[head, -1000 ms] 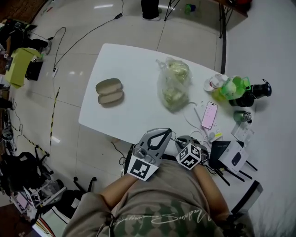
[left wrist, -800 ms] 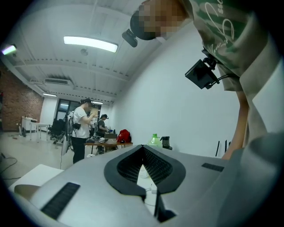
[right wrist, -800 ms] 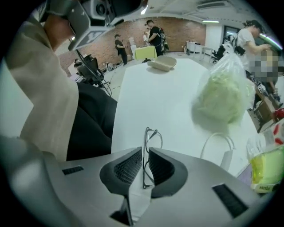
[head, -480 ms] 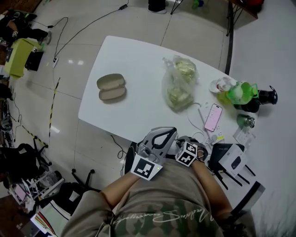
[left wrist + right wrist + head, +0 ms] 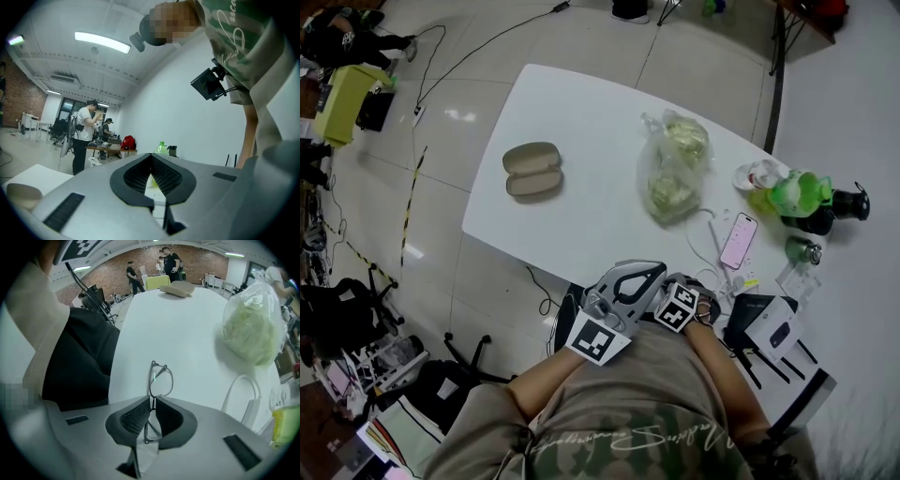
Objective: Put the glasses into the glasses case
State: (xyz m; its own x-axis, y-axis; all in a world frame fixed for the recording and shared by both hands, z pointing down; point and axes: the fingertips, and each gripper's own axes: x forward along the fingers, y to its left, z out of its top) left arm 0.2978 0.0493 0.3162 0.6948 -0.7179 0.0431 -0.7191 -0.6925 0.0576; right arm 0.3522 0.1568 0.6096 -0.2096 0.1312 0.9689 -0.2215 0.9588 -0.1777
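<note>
Right tool (image 5: 152,400) clamps glasses (image 5: 161,379) at bridge; glasses case (image 5: 532,170) well apart.

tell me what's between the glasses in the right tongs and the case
Only bare table, in the right gripper view, between the glasses and the open glasses case; the plastic bag sits aside.

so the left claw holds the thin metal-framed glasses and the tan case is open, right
No, the right claw holds the thin metal-framed glasses, as the right gripper view shows; the tan oval case is open.
</note>
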